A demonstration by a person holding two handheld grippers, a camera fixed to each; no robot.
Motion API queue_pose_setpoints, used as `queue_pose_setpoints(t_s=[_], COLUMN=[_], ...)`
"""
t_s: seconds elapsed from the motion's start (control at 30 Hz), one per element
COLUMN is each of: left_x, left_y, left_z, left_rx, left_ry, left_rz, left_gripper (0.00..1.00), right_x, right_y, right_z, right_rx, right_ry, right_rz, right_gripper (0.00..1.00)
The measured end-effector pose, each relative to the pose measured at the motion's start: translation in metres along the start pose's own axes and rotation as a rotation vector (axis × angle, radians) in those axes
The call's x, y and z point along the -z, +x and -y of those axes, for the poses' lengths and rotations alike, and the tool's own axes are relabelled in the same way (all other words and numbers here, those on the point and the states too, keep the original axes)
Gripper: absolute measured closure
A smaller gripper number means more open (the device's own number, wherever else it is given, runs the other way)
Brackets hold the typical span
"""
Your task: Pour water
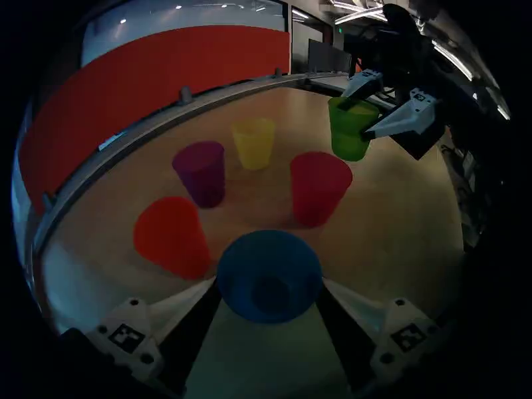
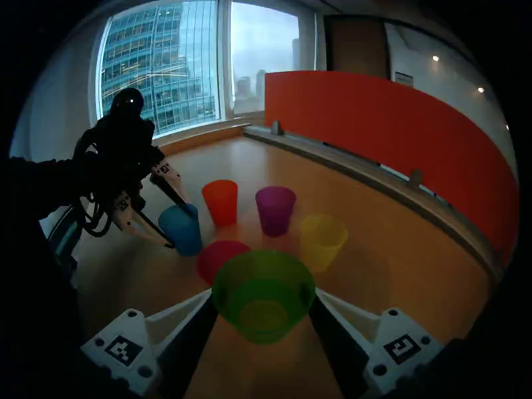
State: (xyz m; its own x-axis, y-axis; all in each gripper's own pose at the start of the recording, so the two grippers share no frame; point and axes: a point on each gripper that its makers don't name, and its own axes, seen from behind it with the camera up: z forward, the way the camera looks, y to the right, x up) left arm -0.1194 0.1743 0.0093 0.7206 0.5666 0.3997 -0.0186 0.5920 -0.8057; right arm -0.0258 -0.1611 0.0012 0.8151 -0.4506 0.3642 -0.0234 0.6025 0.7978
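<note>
Blue cup [image 1: 269,266] clamped in left gripper [image 1: 269,284], green cup [image 2: 263,282] in right gripper [image 2: 263,297]; four cups [image 1: 171,236] [image 1: 199,173] [image 1: 253,143] [image 1: 318,187], apparently empty, on table [image 1: 399,219].

Dim and bent at the edges, lit by daylight from the window [image 2: 166,66] (ceiling strips [image 1: 359,13] glare faintly).

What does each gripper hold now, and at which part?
The left gripper holds the blue cup, the right gripper the green cup; each cup is clamped by its side wall, between the two fingers.
</note>
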Motion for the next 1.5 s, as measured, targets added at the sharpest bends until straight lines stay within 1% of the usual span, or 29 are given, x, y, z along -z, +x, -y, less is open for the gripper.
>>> queue_pose_setpoints(t_s=[0.17,0.4,0.8,1.0,1.23,1.5], left_x=[0.001,0.005,0.017,0.022,0.025,0.026], left_y=[-0.002,-0.013,-0.029,-0.032,-0.033,-0.033], left_z=[0.0,0.002,0.002,0.002,-0.003,-0.003], left_rx=[0.016,0.003,0.014,0.012,0.01,0.01], left_ry=[-0.006,0.017,0.038,0.043,0.029,0.031], left_rz=[0.003,0.026,0.038,0.039,0.035,0.037], left_gripper=[0.04,0.04,0.04,0.04,0.04,0.04], right_x=[-0.002,-0.007,-0.022,-0.029,-0.033,-0.033], right_y=[-0.004,-0.01,-0.035,-0.047,-0.056,-0.061], right_z=[0.001,0.001,0.0,-0.001,-0.005,-0.005], right_rx=[-0.001,-0.015,-0.027,-0.033,-0.025,-0.027], right_ry=[0.0,0.001,-0.004,-0.015,-0.028,-0.034], right_rz=[0.004,0.005,0.034,0.053,0.064,0.064], right_gripper=[0.1,0.1,0.1,0.1,0.1,0.1])
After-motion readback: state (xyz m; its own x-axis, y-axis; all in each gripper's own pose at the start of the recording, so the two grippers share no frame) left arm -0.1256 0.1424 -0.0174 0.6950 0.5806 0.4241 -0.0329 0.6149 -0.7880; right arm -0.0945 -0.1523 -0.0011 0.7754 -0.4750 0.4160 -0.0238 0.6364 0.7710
